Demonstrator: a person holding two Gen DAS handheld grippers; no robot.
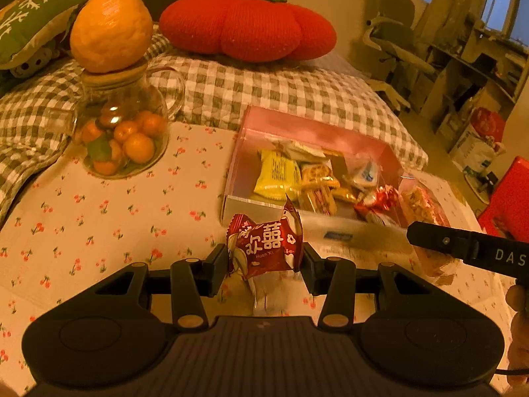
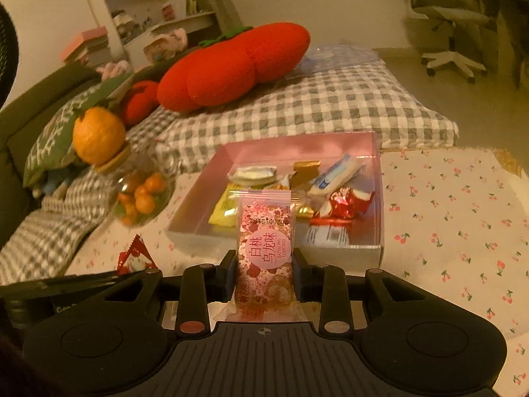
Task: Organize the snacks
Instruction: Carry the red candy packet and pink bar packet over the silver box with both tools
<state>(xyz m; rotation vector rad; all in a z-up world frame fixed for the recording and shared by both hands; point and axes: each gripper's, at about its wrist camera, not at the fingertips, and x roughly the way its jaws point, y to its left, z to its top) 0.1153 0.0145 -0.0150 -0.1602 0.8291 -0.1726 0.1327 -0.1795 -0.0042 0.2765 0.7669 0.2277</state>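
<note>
My left gripper (image 1: 264, 259) is shut on a dark red candy packet (image 1: 264, 248) with white characters, held just in front of the near wall of the pink snack box (image 1: 297, 124). The box holds several wrapped snacks, among them a yellow packet (image 1: 277, 173). My right gripper (image 2: 264, 269) is shut on a pink floral snack packet (image 2: 265, 251), held upright before the same box (image 2: 297, 147). The red packet's corner shows in the right wrist view (image 2: 134, 258). The right gripper's finger (image 1: 463, 243) shows in the left wrist view at the right.
A glass jar of small oranges (image 1: 122, 139) with a big orange (image 1: 110, 29) on its lid stands left of the box on the cherry-print cloth (image 1: 115, 215). A red tomato cushion (image 1: 248, 26) lies on the checked bedding (image 1: 281, 89) behind. An office chair (image 2: 443, 33) stands far right.
</note>
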